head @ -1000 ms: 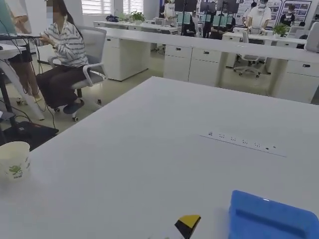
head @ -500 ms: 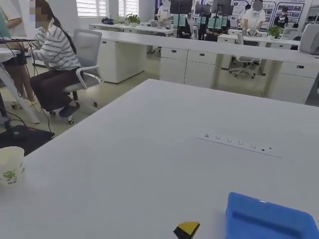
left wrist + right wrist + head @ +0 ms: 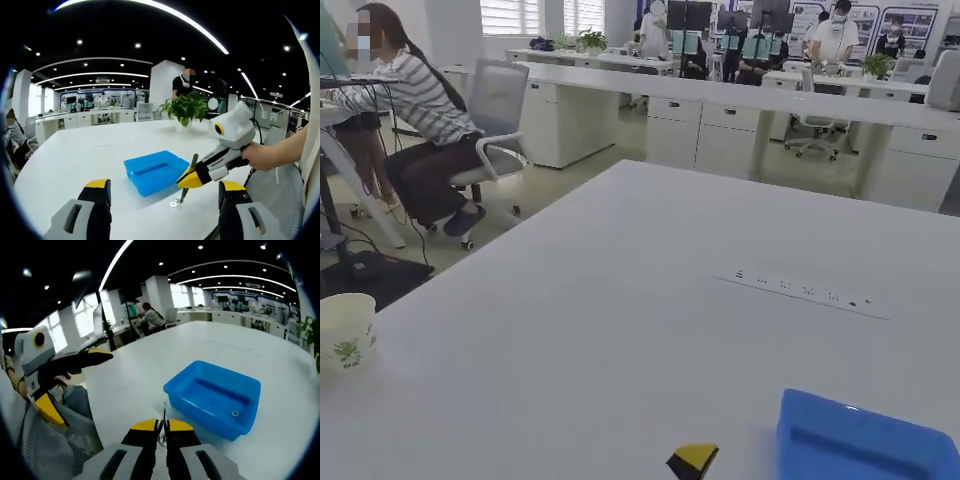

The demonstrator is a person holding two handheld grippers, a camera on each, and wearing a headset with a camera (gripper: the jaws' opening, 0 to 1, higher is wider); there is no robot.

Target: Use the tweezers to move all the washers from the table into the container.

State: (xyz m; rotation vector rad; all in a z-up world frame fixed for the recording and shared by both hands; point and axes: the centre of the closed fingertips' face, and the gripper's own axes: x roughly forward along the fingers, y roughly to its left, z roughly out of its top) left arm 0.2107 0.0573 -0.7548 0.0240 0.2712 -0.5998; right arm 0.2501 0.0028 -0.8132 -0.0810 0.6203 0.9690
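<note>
The right gripper (image 3: pixel 189 180), held in a hand (image 3: pixel 257 155), has its yellow-tipped jaws clamped on the tweezers (image 3: pixel 194 162). In the left gripper view the tool slants down out of the jaws, its points just above two washers (image 3: pixel 175 202) lying close together on the white table (image 3: pixel 75 155). In the right gripper view those jaws meet at the bottom, with the thin blades rising between them.

The left gripper (image 3: pixel 165 195) is spread wide and grips nothing; its two black, yellow-capped jaws stand well apart at the bottom of its own view. In the right gripper view it hangs off to the left, tilted, jaws likewise parted.

Just beyond the washers sits the blue container (image 3: pixel 152 172) – a shallow rectangular tub, resting flat on the table. The right gripper view looks into it: a single washer (image 3: pixel 234 413) lies on its floor near one corner (the rest of the floor is bare blue).

In the head view a gripper (image 3: pixel 693 461) shows its yellow-and-black tip at the bottom edge, just left of the container – which side it belongs to I cannot tell. Farther out on the table are a recessed socket strip (image 3: pixel 805 292) and, at the left edge, a paper cup (image 3: pixel 347 330). Beyond the table a person in a striped top (image 3: pixel 415 105) sits at another desk, and a potted plant (image 3: pixel 186 107) stands on the far side in the left gripper view.
</note>
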